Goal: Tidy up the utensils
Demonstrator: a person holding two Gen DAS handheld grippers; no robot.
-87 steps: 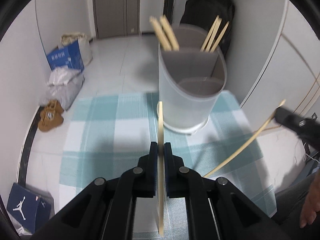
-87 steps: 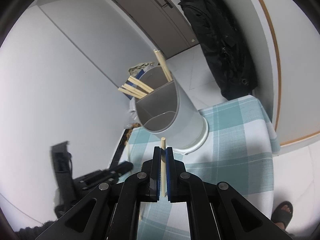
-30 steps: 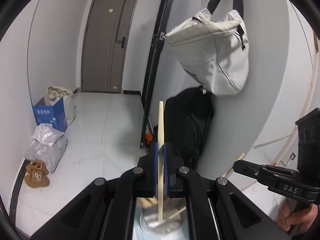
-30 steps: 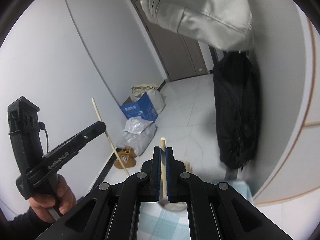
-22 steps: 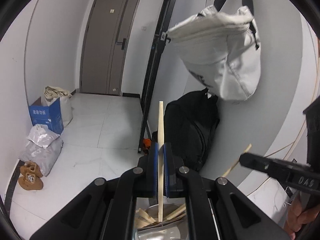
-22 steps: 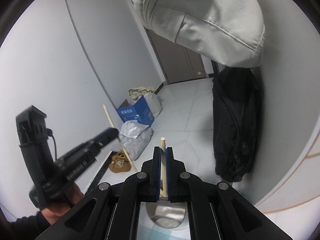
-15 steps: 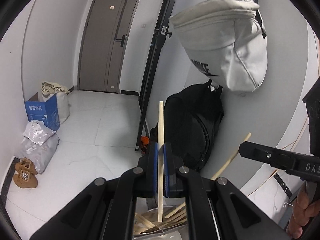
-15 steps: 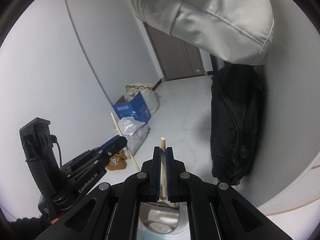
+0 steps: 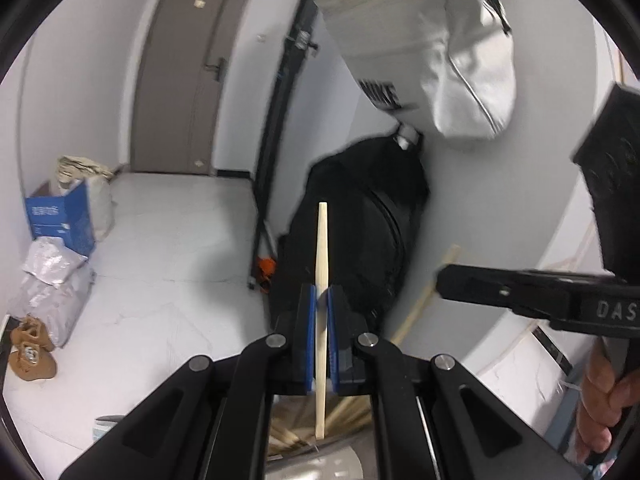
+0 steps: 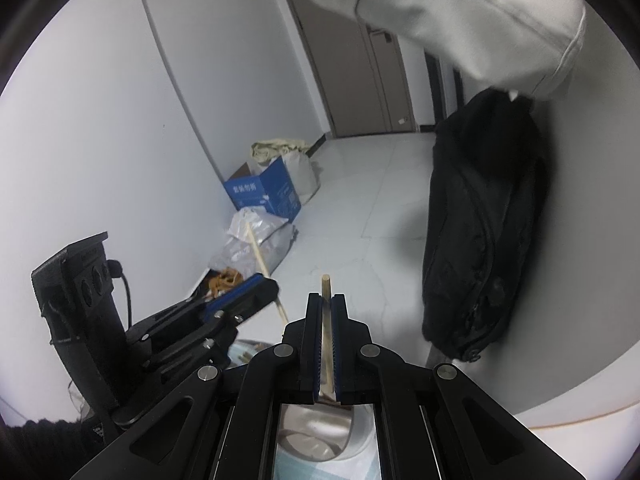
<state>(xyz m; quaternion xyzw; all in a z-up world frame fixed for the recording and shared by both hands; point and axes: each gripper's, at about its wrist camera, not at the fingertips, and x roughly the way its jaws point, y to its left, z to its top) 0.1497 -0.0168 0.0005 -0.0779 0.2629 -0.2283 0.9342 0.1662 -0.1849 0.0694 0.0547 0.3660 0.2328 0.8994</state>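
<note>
My left gripper (image 9: 321, 296) is shut on a pale wooden chopstick (image 9: 321, 240) that stands upright between its blue pads. Its lower end hangs over the grey utensil holder (image 9: 320, 465), where several chopsticks (image 9: 288, 432) lean. My right gripper (image 10: 327, 300) is shut on another chopstick (image 10: 325, 282), directly above the holder (image 10: 316, 422). Each view shows the other gripper close beside: the right gripper (image 9: 440, 280) with its slanted chopstick (image 9: 420, 304), and the left gripper (image 10: 266, 284) with its chopstick (image 10: 258, 254). A hand (image 9: 608, 400) grips the right handle.
A black backpack (image 9: 360, 220) leans on the wall behind the holder, with a white bag (image 9: 440, 40) hanging above it. A blue box (image 10: 264, 194), plastic bags (image 10: 256, 240) and brown slippers (image 9: 30, 354) lie on the floor at left. A checked cloth (image 10: 296, 472) lies under the holder.
Both grippers have sunk toward the holder and drawn closer together, each still holding its chopstick. The holder's chopsticks now show right under the left gripper.
</note>
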